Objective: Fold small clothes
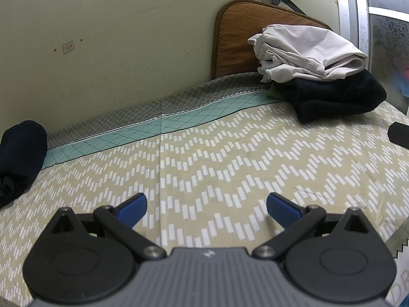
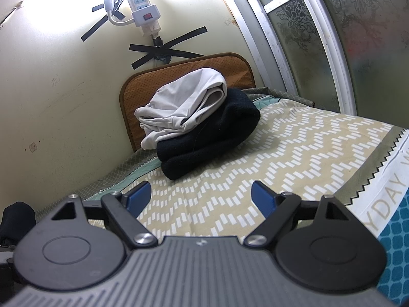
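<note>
A crumpled white garment (image 1: 306, 51) (image 2: 184, 102) lies on top of a folded black garment (image 1: 337, 94) (image 2: 212, 138) at the far end of the bed, against an orange cushion (image 1: 237, 38) (image 2: 143, 87). Another dark rolled garment (image 1: 20, 153) (image 2: 15, 217) sits at the left edge by the wall. My left gripper (image 1: 206, 206) is open above the patterned sheet (image 1: 204, 158), well short of the pile, with nothing between its blue pads. My right gripper (image 2: 201, 194) is also open and holds nothing, a short way in front of the black garment.
The bed's zigzag sheet (image 2: 306, 148) runs along a pale wall (image 1: 115, 51) on the left. A power strip (image 2: 143, 5) and black tape hang above the cushion. A frosted sliding door (image 2: 345, 38) stands on the right. A dark object (image 1: 398, 133) pokes in at the right edge.
</note>
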Demonstrator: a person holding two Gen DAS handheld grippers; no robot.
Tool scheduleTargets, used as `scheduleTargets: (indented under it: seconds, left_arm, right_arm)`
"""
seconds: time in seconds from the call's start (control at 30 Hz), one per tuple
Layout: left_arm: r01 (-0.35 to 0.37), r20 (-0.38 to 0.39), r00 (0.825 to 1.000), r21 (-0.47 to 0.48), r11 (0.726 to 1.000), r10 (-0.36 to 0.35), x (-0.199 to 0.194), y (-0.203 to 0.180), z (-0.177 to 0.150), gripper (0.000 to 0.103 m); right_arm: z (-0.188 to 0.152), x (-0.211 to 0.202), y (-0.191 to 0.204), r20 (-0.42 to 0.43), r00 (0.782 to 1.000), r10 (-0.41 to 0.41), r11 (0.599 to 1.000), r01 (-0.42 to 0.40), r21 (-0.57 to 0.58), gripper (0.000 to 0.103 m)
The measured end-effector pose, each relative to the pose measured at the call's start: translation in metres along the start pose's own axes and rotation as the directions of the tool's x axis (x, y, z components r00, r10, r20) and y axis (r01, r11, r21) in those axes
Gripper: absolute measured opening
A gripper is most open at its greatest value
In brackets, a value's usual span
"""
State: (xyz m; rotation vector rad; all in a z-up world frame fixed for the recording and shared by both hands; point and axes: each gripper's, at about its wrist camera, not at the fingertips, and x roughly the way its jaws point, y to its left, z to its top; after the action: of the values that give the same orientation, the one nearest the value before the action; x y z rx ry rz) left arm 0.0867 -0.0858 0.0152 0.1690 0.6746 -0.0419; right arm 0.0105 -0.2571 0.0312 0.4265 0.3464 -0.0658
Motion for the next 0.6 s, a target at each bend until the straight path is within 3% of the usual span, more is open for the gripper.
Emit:
scheduleTargets:
  seconds: [0.6]
  left_arm:
    - [-0.001, 0.000, 1.000, 0.000, 1.000, 0.001, 0.0001, -0.0002, 0.0008, 0.103]
  right_arm:
    - [-0.0004, -0.0020, 0.0013, 0.000, 1.000, -0.004, 1.000, 0.004, 0.001, 0.087]
